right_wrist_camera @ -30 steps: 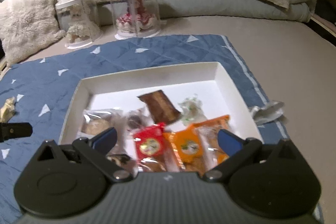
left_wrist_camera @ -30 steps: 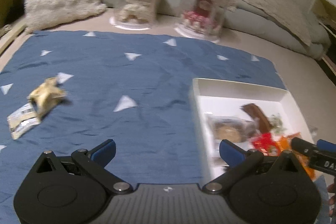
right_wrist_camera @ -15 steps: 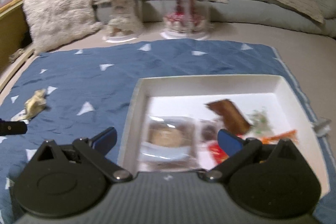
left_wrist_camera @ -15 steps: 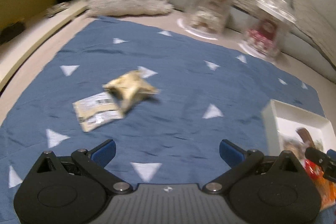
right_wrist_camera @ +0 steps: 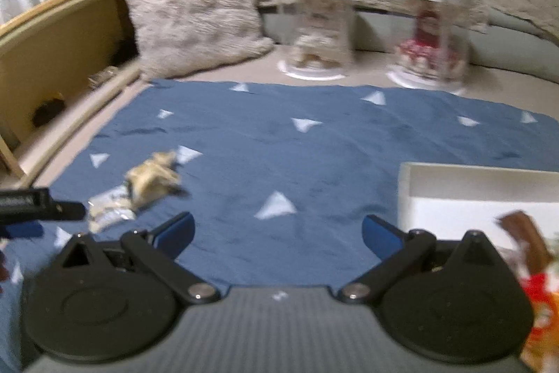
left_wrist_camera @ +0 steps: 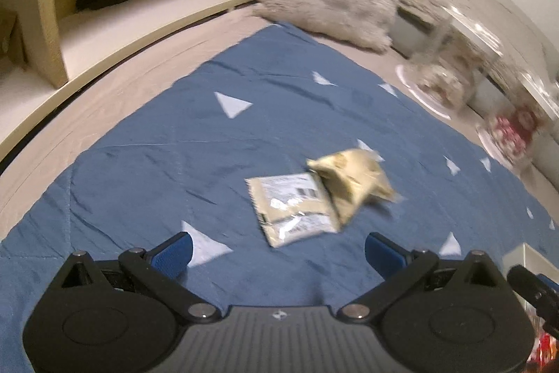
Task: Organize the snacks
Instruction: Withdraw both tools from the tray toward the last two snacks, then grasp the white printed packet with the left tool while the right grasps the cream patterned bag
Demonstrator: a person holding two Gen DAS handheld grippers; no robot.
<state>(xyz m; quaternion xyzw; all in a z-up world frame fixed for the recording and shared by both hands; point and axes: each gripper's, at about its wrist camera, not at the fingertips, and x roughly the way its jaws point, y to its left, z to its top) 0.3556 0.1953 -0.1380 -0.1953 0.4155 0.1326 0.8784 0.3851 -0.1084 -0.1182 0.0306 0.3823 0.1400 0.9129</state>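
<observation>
Two snack packets lie touching on the blue cloth (left_wrist_camera: 174, 163): a flat silvery one (left_wrist_camera: 293, 208) and a crumpled tan one (left_wrist_camera: 353, 180). My left gripper (left_wrist_camera: 277, 252) is open and empty, just short of the flat packet. My right gripper (right_wrist_camera: 277, 233) is open and empty over the cloth. In the right wrist view the tan packet (right_wrist_camera: 153, 175) and the flat one (right_wrist_camera: 108, 214) lie to the left, and the white tray (right_wrist_camera: 471, 173) with several wrapped snacks (right_wrist_camera: 524, 236) sits at the right.
A fluffy pillow (right_wrist_camera: 192, 6) and two clear lidded display cases (right_wrist_camera: 319, 27) (right_wrist_camera: 429, 30) stand beyond the cloth. A wooden shelf (left_wrist_camera: 104, 20) runs along the left. The tray's corner (left_wrist_camera: 527, 257) shows at the right in the left wrist view.
Both grippers have swung left, away from the tray. The two packets have come nearer and more central in the left wrist view. Both stay open and empty.
</observation>
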